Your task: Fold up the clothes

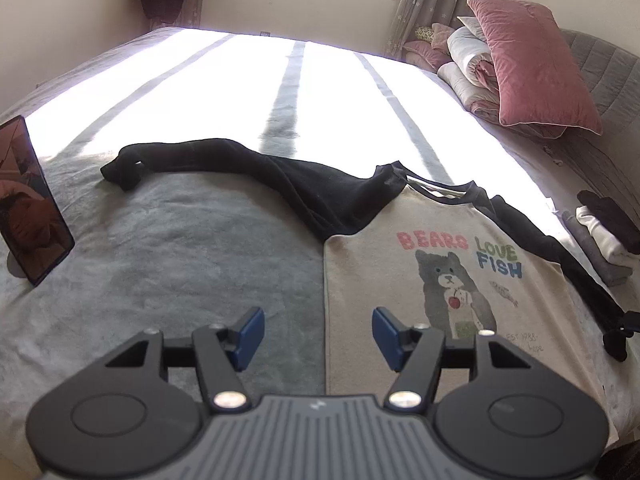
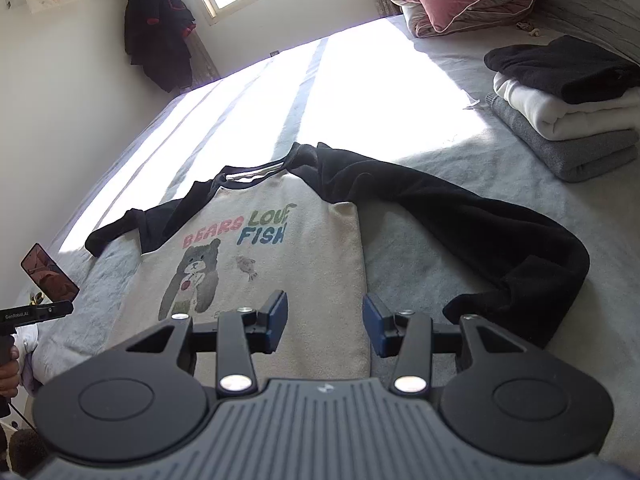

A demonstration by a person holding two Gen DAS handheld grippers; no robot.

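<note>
A: Where's your bear sweatshirt [image 2: 256,280]?

B: Flat on the bed [image 1: 160,220], sleeves spread. Your left gripper [image 1: 318,334] and right gripper [image 2: 325,326] hover parted, empty.

A: It looks soft and floppy; pinch each black sleeve [image 2: 480,232] near the cuff.

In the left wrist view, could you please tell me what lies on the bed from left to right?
Propped dark phone → long black left sleeve → cream sweatshirt body with bear print → stack of folded grey, white and black clothes at the right edge.
</note>
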